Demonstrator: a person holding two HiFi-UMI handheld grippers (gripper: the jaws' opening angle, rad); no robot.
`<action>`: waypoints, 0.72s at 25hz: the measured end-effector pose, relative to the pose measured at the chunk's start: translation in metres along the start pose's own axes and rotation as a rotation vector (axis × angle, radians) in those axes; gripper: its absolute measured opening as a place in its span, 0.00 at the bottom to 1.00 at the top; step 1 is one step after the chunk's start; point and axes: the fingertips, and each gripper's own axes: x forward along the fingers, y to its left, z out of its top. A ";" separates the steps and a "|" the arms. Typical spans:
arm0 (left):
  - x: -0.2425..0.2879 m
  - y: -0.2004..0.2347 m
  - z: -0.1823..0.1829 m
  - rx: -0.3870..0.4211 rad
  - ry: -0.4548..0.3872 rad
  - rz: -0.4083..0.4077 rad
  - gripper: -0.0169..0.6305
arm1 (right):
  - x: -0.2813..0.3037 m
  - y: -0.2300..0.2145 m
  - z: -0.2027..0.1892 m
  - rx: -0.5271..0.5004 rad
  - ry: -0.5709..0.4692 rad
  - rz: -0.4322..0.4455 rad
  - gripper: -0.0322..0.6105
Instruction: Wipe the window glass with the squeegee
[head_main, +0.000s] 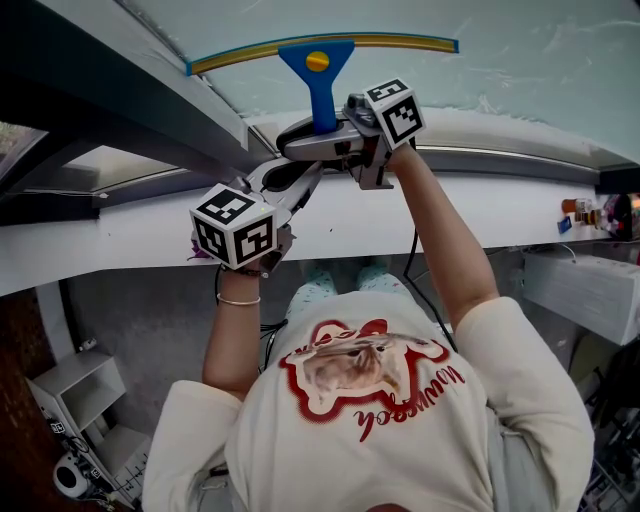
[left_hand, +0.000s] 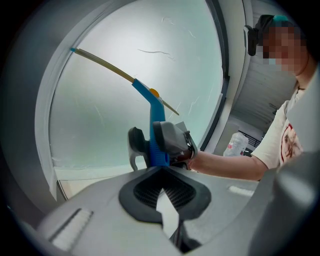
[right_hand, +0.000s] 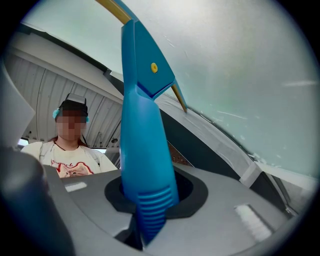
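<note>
Window glass (head_main: 540, 70) fills top of head view, sloping above white sill (head_main: 500, 215). Squeegee (head_main: 320, 60) upper centre, blade flat on glass, likely mid-stroke; handle hangs down for pulling. Right gripper (right_hand: 150, 202) pinches blue handle near ribbed end, probably to steer blade. Left gripper (left_hand: 162, 192) just below-left, jaws pressed together, nothing between; seemingly idle. Open shelf box (head_main: 75, 385) lower left, contents unclear.

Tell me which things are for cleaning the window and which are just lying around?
For the job:
squeegee
window glass
right gripper, holding the squeegee's blue handle

Just lying about:
bottle
grey shelf unit
small items on the ledge
</note>
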 end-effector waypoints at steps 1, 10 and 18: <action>0.000 0.000 -0.002 -0.003 0.003 -0.001 0.04 | 0.000 -0.001 -0.002 0.003 0.002 -0.001 0.20; 0.006 0.009 -0.021 -0.041 0.037 -0.005 0.04 | -0.006 -0.015 -0.017 0.039 -0.011 0.003 0.22; 0.014 0.017 -0.037 -0.071 0.074 -0.006 0.04 | -0.013 -0.029 -0.030 0.079 -0.025 0.005 0.23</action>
